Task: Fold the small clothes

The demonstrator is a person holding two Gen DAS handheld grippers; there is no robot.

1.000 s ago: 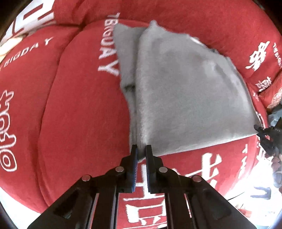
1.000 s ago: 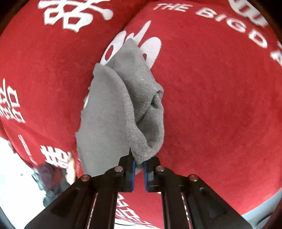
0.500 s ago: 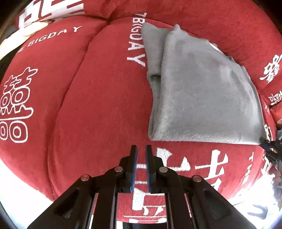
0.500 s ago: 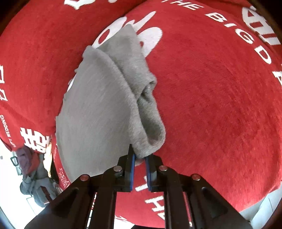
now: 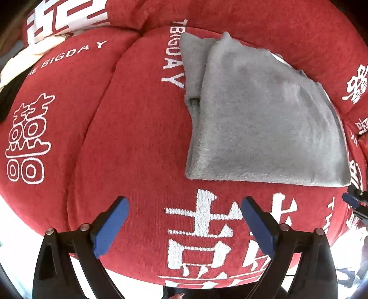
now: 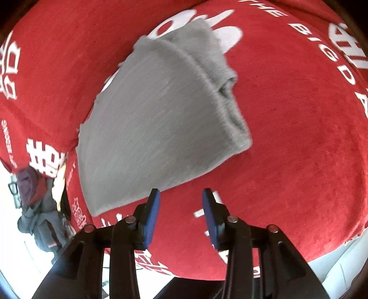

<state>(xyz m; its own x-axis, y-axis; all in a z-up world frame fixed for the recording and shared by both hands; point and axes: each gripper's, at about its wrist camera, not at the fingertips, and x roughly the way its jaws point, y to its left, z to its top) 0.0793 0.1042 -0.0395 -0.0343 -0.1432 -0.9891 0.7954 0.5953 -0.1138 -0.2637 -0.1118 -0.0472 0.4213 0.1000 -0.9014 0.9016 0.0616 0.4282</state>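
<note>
A small grey fleece garment [image 5: 260,122] lies folded flat on a red cushion [image 5: 128,142] with white lettering. It also shows in the right wrist view [image 6: 156,124], its folded layers stacked at the right edge. My left gripper [image 5: 184,204] is open and empty, a short way in front of the garment's near edge. My right gripper [image 6: 180,195] is open and empty, just off the garment's near edge. The tip of the right gripper [image 5: 354,201] shows at the right edge of the left wrist view.
More red cushions [image 5: 276,18] rise behind the garment. A pale cloth [image 5: 27,55] lies at the far left. A pile of dark clothes [image 6: 36,197] lies on the floor at the left of the right wrist view.
Both grippers let go of the grey garment and opened. It dropped flat onto the cushion. Both grippers drew back from it.
</note>
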